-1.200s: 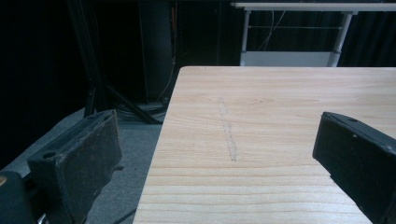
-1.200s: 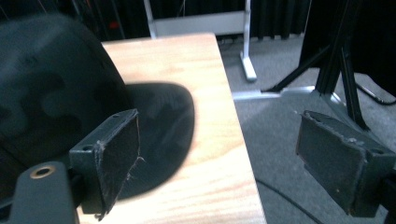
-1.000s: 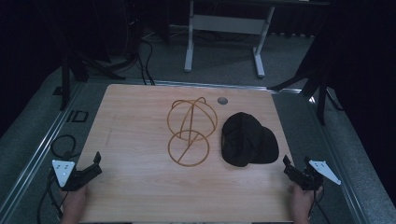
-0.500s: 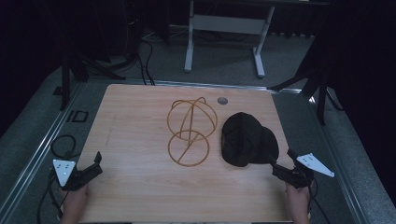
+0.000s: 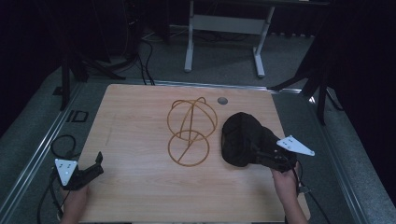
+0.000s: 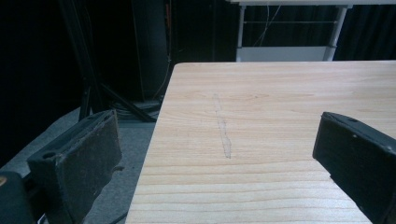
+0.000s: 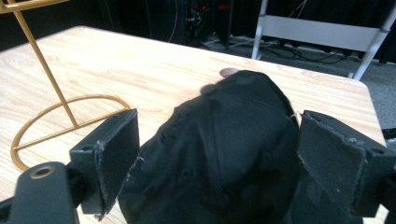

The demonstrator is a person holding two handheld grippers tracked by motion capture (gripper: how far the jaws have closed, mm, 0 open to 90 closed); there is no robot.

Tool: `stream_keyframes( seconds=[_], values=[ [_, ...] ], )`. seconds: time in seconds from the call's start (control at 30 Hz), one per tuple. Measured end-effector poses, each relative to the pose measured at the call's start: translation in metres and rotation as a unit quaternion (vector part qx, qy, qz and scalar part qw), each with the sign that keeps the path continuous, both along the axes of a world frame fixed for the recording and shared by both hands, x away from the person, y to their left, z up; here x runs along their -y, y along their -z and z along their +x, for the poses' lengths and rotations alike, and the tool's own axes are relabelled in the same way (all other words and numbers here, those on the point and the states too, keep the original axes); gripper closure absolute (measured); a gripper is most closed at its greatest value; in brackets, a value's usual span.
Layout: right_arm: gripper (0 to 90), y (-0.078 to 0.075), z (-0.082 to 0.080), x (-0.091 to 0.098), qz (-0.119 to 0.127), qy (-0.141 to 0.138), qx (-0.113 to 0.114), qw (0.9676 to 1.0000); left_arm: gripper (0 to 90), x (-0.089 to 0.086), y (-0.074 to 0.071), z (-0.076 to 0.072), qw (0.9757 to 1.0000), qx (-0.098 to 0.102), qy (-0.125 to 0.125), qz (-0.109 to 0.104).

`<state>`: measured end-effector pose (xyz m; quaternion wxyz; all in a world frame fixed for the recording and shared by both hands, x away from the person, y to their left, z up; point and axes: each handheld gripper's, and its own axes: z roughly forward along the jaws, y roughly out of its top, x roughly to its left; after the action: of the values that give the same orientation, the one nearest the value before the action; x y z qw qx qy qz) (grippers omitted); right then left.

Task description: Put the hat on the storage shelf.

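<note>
A: High view first. Where is the black cap (image 5: 243,139)?
B: On the wooden table (image 5: 140,140), at about 3 o'clock from the gold wire stand (image 5: 190,130), just beside it.
A: And the right gripper (image 5: 259,154)?
B: At the cap's 5 o'clock edge. In the right gripper view its jaws are spread wide, the cap (image 7: 224,149) between them, not clamped.
A: The left gripper (image 5: 96,166)?
B: At the table's 8 o'clock corner, jaws parted, grasping nothing.

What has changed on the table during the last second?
The right gripper moved left and forward from the table's right edge to the black cap; its open jaws now straddle the cap, not yet closed. The left gripper, cap and gold wire stand stayed put.
</note>
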<state>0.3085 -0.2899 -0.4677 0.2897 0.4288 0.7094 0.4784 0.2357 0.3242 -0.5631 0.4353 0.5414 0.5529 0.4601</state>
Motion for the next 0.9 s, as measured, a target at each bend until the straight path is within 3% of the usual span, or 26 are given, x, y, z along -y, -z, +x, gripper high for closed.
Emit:
stream_keyframes(
  seconds=[0.17, 0.2, 0.3, 0.33, 0.47, 0.57, 0.6, 0.63, 0.67, 0.77, 0.83, 0.9],
  values=[
    [12.9, -0.005, 0.008, -0.011, -0.003, 0.0, -0.004, 1.0, 1.6, 0.0, 0.0, 0.0, 1.0, 0.0, 0.0, 0.0],
    [12.0, -0.007, 0.015, -0.023, -0.001, 0.019, -0.007, 0.9998, 1.6, 0.0, 0.0, -0.001, 1.0, 0.001, 0.001, -0.001],
    [12.0, -0.006, 0.019, -0.028, 0.002, 0.014, -0.015, 0.9998, 1.6, -0.001, 0.0, -0.001, 1.0, 0.001, 0.002, -0.002],
    [11.3, -0.002, 0.022, -0.035, -0.017, 0.028, -0.016, 0.9993, 1.7, 0.0, 0.0, -0.001, 1.0, 0.002, 0.002, -0.002],
    [11.3, 0.006, 0.029, -0.042, -0.036, 0.039, -0.028, 0.9982, 1.7, 0.0, 0.0, -0.001, 1.0, 0.001, 0.006, 0.0],
    [11.3, 0.008, 0.031, -0.043, -0.046, 0.05, -0.025, 0.9974, 1.7, 0.0, 0.0, -0.001, 1.0, 0.001, 0.008, -0.001],
    [10.8, 0.013, 0.034, -0.045, -0.064, 0.078, -0.019, 0.9947, 1.6, 0.0, 0.0, -0.001, 1.0, 0.001, 0.009, -0.001],
    [10.5, 0.015, 0.036, -0.044, -0.067, 0.085, -0.025, 0.9938, 1.6, 0.0, 0.0, -0.001, 1.0, 0.001, 0.009, -0.001],
    [10.5, 0.02, 0.04, -0.044, -0.058, 0.097, -0.044, 0.9926, 1.7, 0.0, 0.0, -0.001, 1.0, 0.001, 0.009, -0.002],
    [9.7, 0.022, 0.041, -0.045, -0.062, 0.098, -0.048, 0.9921, 1.6, 0.0, 0.0, -0.001, 0.9999, 0.0, 0.011, -0.002],
    [9.9, 0.025, 0.038, -0.047, -0.07, 0.116, -0.05, 0.9895, 1.7, 0.0, 0.0, -0.001, 0.9999, 0.0, 0.011, -0.001],
    [13.0, 0.028, 0.037, -0.051, -0.096, 0.123, -0.049, 0.9865, 1.7, 0.0, 0.0, -0.001, 0.9999, -0.001, 0.012, -0.001]
  ],
)
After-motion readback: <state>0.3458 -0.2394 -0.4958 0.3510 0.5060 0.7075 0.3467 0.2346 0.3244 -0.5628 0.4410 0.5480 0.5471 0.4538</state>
